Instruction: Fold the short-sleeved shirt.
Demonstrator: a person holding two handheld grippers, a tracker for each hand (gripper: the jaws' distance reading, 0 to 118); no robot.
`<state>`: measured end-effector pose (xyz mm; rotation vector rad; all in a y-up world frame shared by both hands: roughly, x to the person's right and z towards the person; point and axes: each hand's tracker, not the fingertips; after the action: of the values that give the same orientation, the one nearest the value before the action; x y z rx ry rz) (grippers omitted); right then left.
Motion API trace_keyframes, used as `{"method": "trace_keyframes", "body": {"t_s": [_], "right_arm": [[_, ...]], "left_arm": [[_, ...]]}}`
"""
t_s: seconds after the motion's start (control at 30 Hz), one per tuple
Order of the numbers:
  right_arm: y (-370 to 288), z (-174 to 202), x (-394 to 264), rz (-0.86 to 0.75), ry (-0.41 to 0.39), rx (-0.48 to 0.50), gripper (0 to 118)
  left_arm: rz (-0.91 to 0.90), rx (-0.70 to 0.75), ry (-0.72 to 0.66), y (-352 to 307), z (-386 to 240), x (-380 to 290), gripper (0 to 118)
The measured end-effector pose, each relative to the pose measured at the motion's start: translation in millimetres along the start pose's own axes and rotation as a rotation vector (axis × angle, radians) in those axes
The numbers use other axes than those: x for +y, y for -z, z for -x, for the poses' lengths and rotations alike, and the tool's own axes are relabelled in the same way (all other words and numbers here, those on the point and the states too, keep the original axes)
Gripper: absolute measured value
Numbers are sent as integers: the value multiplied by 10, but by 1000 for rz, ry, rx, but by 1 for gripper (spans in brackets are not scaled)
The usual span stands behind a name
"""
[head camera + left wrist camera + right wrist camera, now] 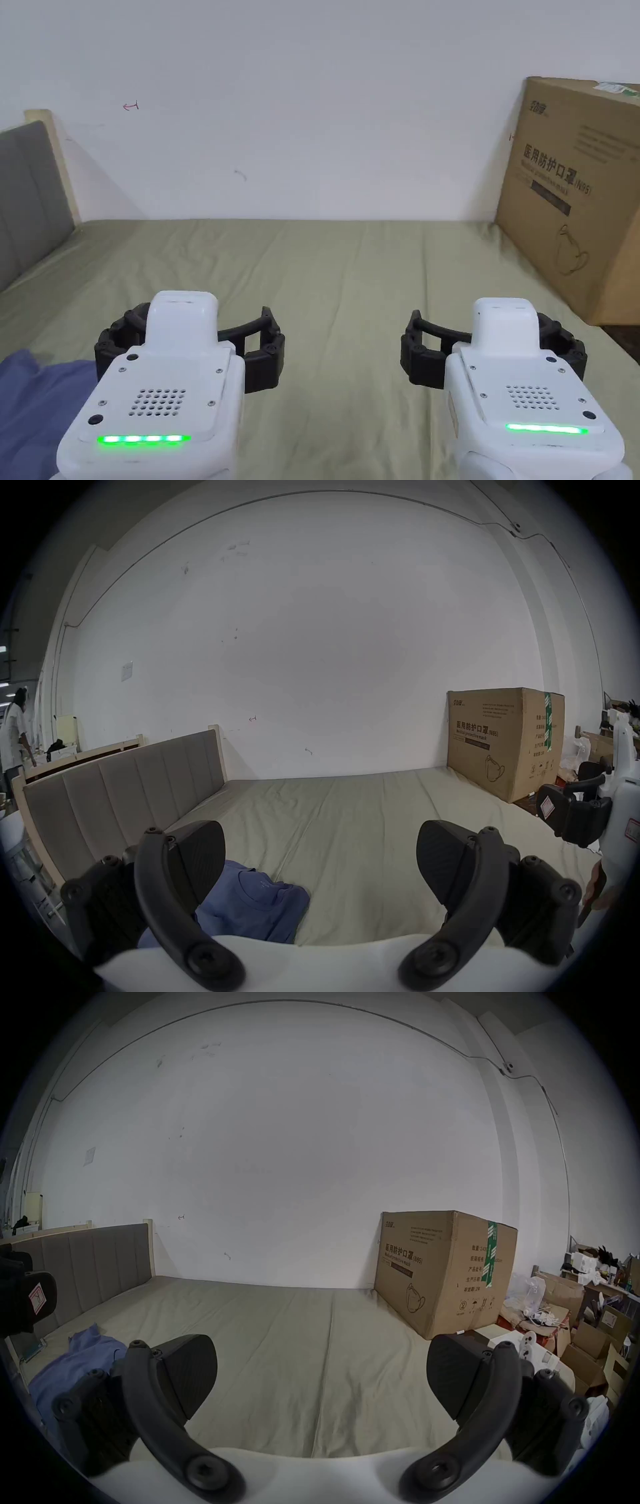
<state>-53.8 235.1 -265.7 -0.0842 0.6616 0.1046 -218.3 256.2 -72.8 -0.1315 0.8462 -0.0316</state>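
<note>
A blue short-sleeved shirt [31, 400] lies crumpled on the olive bed sheet [337, 281], at the near left. In the left gripper view the shirt [256, 902] shows its round neckline, just below and behind the left jaw. My left gripper [190, 328] hovers above the sheet right beside the shirt, jaws wide apart with nothing between them [318, 840]. My right gripper [494, 334] hangs level with it farther right, also open and holding nothing [320, 1352]. From there the shirt [79, 1362] lies far to the left.
A large cardboard box [575, 200] stands on the bed's right end against the white wall. A grey padded headboard [28, 200] closes the left end. Boxes and clutter [571, 1324] are piled past the right edge. A person [12, 729] stands far off at left.
</note>
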Motion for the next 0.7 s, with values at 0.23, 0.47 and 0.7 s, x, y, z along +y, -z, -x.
{"method": "trace_keyframes", "body": {"t_s": [0.23,0.47,0.7], "right_arm": [[23,0,-6,7,-3,-5,118],[28,33,111,5,-39,-33,118],[-53,831,7,-233,-1109,-121,118]], "left_arm": [[11,-5,14,18,-8,-9,113],[-11,-46,-116,12,69,-24,113],[71,-154,-1136,234,557,-691,113]]}}
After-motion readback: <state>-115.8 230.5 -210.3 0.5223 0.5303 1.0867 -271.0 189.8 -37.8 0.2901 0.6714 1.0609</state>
